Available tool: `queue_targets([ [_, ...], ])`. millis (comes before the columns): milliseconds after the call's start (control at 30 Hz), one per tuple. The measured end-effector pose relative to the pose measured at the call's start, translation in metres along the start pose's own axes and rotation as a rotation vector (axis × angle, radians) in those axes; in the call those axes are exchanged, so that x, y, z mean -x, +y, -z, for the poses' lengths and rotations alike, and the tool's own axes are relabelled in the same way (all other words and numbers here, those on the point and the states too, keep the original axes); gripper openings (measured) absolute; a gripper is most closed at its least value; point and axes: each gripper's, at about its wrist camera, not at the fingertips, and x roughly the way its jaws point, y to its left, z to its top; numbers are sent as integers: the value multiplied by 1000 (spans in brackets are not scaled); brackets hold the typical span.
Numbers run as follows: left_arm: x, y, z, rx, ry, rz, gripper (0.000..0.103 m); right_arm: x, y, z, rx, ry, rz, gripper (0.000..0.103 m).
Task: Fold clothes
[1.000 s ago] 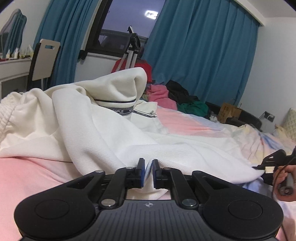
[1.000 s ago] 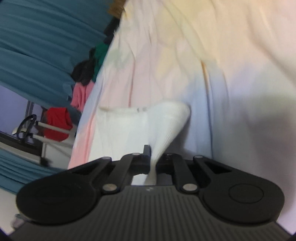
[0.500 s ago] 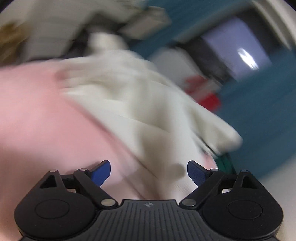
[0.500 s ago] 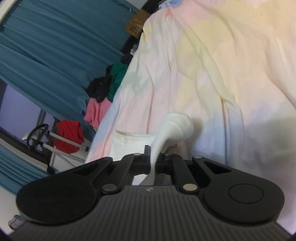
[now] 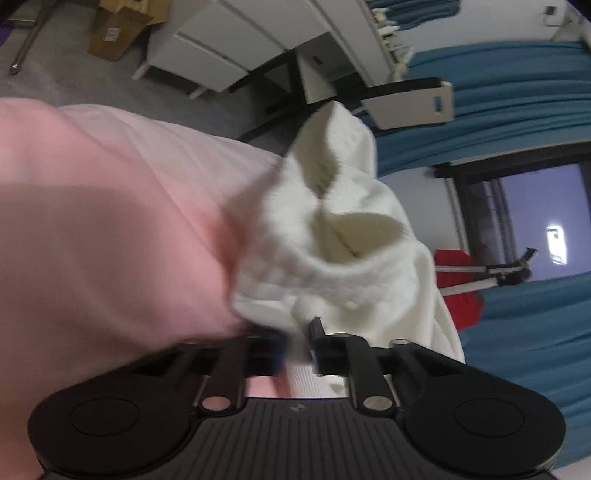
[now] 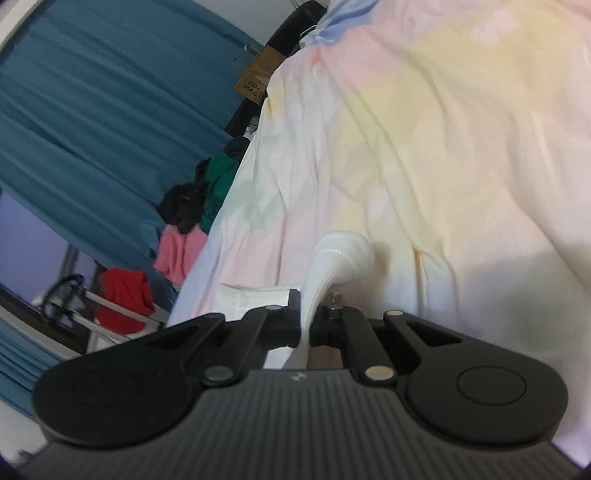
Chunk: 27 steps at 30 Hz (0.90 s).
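A cream white garment lies bunched on the pink bedsheet in the left wrist view. My left gripper is shut on a fold of this garment at its near edge; the view is tilted and blurred. In the right wrist view my right gripper is shut on another part of the white garment, which rises in a ribbed fold just beyond the fingers above the pastel sheet.
White drawers, a cardboard box and a chair stand off the bed's side. Blue curtains, a pile of coloured clothes and a red cloth on a stand lie past the bed's far end.
My left gripper let go, opened wide, swung to another part of the white garment and has shut on it. My right gripper stayed shut on its fold and tilted a little.
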Motion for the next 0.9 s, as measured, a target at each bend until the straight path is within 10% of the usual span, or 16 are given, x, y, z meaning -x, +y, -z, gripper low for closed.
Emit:
queue_targets([
  [467,128,-83,-73,-184,-72,103,7,37,100,-57,226,-130,-102,5],
  [900,148,4,-69,-306,67,-156,7,83,-67,-19,192,32,114,6],
])
